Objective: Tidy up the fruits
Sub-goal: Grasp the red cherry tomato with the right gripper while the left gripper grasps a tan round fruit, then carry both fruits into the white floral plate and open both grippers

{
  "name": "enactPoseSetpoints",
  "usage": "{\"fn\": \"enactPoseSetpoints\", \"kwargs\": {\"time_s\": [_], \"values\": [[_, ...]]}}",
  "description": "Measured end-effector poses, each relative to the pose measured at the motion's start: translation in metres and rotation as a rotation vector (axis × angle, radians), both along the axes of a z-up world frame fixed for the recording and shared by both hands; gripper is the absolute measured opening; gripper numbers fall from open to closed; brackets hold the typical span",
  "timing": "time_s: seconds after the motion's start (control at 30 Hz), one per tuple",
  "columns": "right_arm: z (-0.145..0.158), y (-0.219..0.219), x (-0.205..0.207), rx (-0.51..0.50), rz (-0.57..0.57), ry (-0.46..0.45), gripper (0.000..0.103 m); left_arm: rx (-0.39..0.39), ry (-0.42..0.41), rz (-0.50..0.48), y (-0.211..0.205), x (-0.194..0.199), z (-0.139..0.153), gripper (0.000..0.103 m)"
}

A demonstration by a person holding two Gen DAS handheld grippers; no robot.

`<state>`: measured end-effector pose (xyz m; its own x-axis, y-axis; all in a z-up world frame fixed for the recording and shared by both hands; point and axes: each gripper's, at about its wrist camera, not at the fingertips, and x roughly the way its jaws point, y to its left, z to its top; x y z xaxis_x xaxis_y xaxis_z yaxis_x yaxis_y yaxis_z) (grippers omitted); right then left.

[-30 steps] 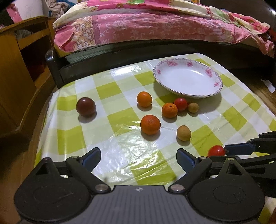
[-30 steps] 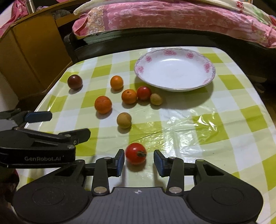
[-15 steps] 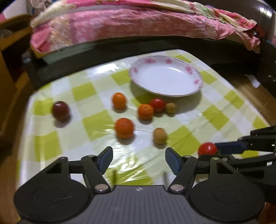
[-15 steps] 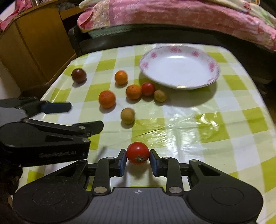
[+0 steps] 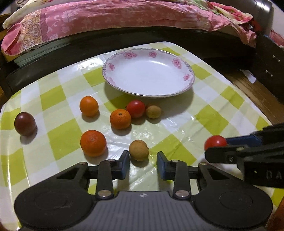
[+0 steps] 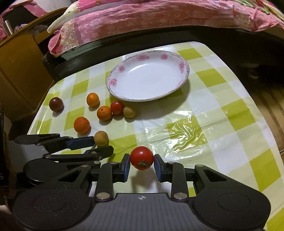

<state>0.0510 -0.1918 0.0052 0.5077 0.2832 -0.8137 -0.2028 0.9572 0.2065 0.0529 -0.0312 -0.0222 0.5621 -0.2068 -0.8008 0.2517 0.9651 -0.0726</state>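
So we've got our right hand-held gripper point(image 6: 142, 164) clamped on a red tomato point(image 6: 142, 157), blue pads pressing it from both sides, and it's hanging a bit above the checked surface point(image 6: 204, 110) with its shadow underneath and the green stem facing the camera. From the left wrist view that same tomato point(image 5: 215, 142) peeks out at the right edge, between the other tool's fingers.

Our left hand-held gripper point(image 5: 142, 164) is closing in around a tan longan-looking fruit point(image 5: 138, 149). The fruit sits at the fingertips, nearer the left pad, and we can't tell whether the pad touches it; there's clearly a gap on the right side, so no real grip. From the right wrist view the fruit point(image 6: 101, 138) sits right at the tip of the blue pad.

The rest of the fruit is still on the surface: a big orange point(image 5: 93, 143) just left of the tan one, another orange point(image 5: 120, 118) touching a second red tomato point(image 5: 136, 108), which has a second small tan fruit point(image 5: 153, 111) right beside it. A smaller orange point(image 5: 89, 106) sits farther back left, and a dark purple-brown fruit point(image 5: 24, 123) is well off by the left edge.

The white plate with pink flowers point(image 5: 177, 62) is at the back with nothing in it. Behind the surface there's a bed with a pink floral blanket point(image 5: 106, 16).
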Motion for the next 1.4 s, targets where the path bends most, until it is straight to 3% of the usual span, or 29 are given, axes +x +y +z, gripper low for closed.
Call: {"fn": "enactPoseSetpoints", "kwargs": {"time_s": [0.1,0.37,0.6,0.9,1.17,1.4], "values": [[-0.002,0.0,-0.001,-0.001,0.002,0.007,0.026,0.012,-0.003,0.011,0.001,0.004,0.0,0.032],[-0.014,0.001,0.004,-0.025,0.001,0.032,0.026,0.038,-0.005,-0.033,-0.001,0.008,-0.001,0.031],[-0.005,0.0,0.011,-0.021,-0.001,0.016,0.026,-0.017,0.003,-0.071,-0.001,0.014,0.014,0.031],[0.017,0.003,0.043,-0.009,0.022,-0.055,0.026,-0.046,-0.062,-0.074,-0.005,0.045,0.038,0.031],[0.022,0.008,0.079,-0.018,0.049,-0.106,0.026,-0.041,-0.077,-0.048,-0.004,0.077,0.036,0.031],[0.009,0.007,0.105,-0.025,0.062,-0.104,0.026,-0.023,-0.078,-0.044,-0.006,0.094,0.027,0.031]]}}
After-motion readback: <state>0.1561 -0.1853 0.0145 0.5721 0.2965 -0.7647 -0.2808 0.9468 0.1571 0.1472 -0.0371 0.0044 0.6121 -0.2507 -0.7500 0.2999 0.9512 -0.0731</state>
